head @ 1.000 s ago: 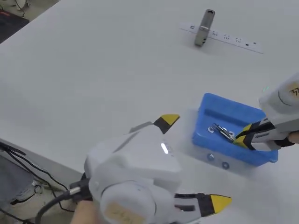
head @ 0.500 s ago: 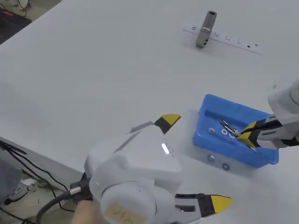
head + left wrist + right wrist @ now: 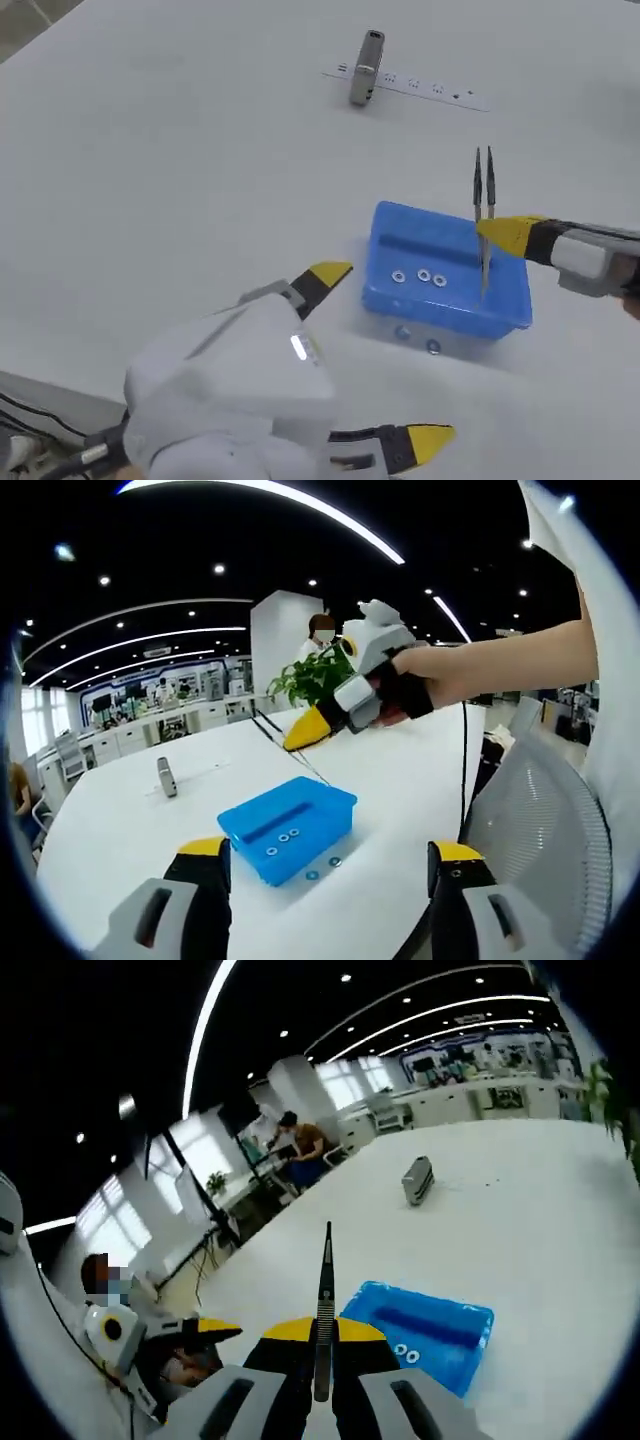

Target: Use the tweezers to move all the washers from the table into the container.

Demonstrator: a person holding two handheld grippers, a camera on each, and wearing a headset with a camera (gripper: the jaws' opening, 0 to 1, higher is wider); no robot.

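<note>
While the right gripper (image 3: 505,235) hangs over the blue plastic container (image 3: 450,315), its jaws clamp the thin steel tweezers (image 3: 483,190), whose prongs point up and stand slightly apart. I count three small ring washers (image 3: 424,275) on the container floor and two more (image 3: 433,347) on the table (image 3: 200,150) just beside its front wall. The left gripper (image 3: 330,852) is spread wide and empty. Smooth white tabletop lies open all round, with its edge at lower left.
</note>
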